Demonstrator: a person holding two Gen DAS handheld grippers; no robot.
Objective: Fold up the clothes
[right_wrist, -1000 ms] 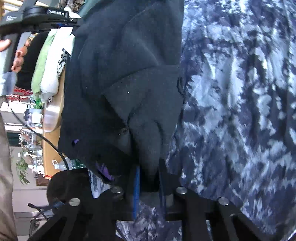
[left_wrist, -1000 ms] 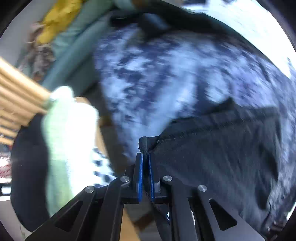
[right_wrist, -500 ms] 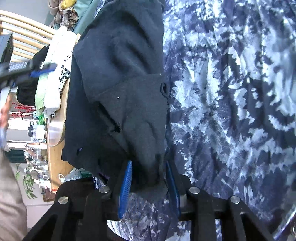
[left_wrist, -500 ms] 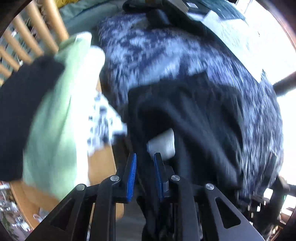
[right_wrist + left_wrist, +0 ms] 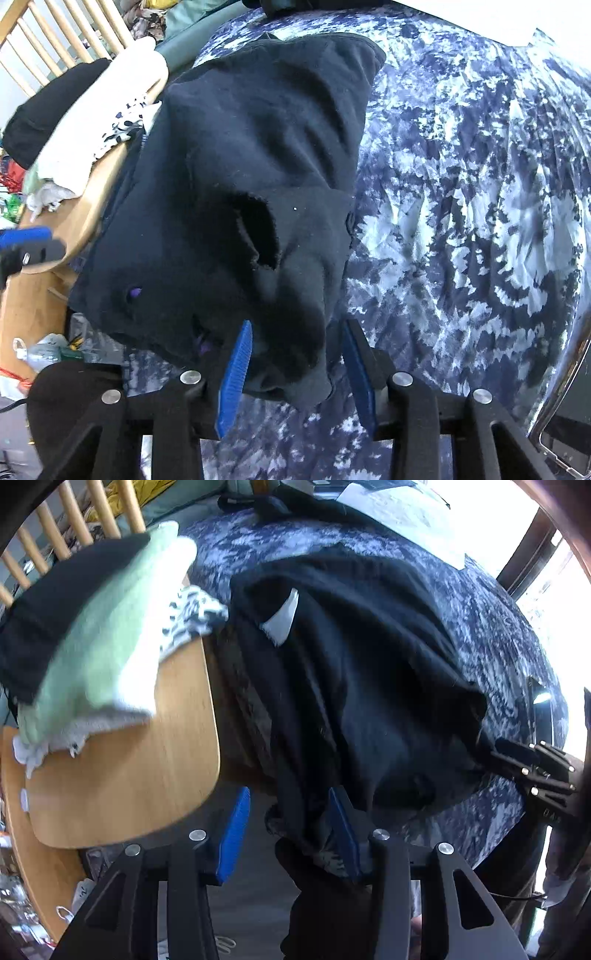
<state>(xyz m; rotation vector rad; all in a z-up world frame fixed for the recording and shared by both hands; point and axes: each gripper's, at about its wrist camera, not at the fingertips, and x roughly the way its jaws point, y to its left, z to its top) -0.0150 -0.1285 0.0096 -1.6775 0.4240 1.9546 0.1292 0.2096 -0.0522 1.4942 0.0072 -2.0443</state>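
At the bed's near edge both claws, left and right, have just been opening, loose around the black garment; withdraw straight, without snagging.

Black garment — hem between parted left claw

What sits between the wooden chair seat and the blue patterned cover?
In the left wrist view, the black garment fills that stretch, draped between the chair seat and the blue patterned cover.
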